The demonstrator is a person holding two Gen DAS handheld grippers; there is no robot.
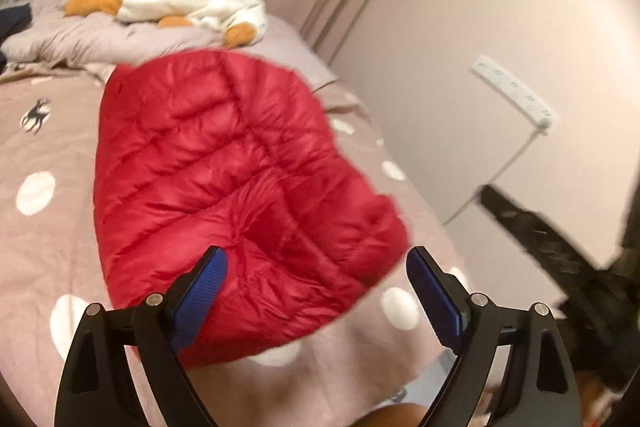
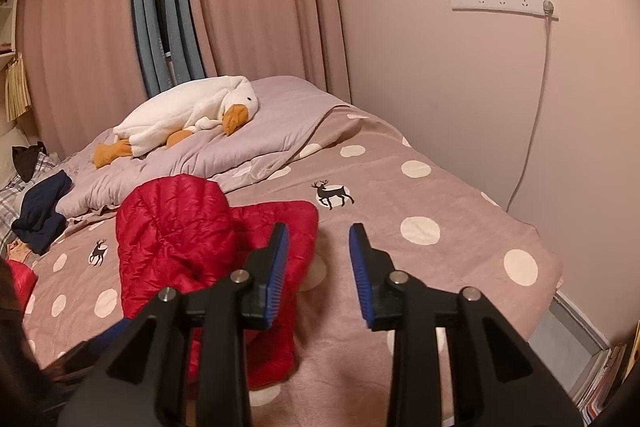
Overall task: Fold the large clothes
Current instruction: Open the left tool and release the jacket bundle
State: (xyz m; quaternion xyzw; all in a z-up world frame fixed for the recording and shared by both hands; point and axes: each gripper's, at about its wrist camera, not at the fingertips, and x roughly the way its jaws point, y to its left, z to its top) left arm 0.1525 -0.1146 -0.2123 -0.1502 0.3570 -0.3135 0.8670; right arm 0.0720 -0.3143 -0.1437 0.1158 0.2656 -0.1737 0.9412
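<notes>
Red puffer jacket [image 2: 180, 239] lying bunched on the dotted bedspread [image 2: 440, 195], at 10 o'clock from the right gripper [image 2: 319, 269] and just ahead at 12 of the left gripper [image 1: 316, 293]. Both spread wide, clasping nothing. White goose plush [image 2: 188, 115] farther off at 11, on the lilac quilt [image 2: 280, 135].

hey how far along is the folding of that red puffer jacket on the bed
Partly done: the red jacket lies in a compact bundle on the bed, one part doubled over. Nothing is in hand; the left gripper and right gripper are both open above it. Left: perhaps a final fold. The dark clothes look unfolded.
</notes>
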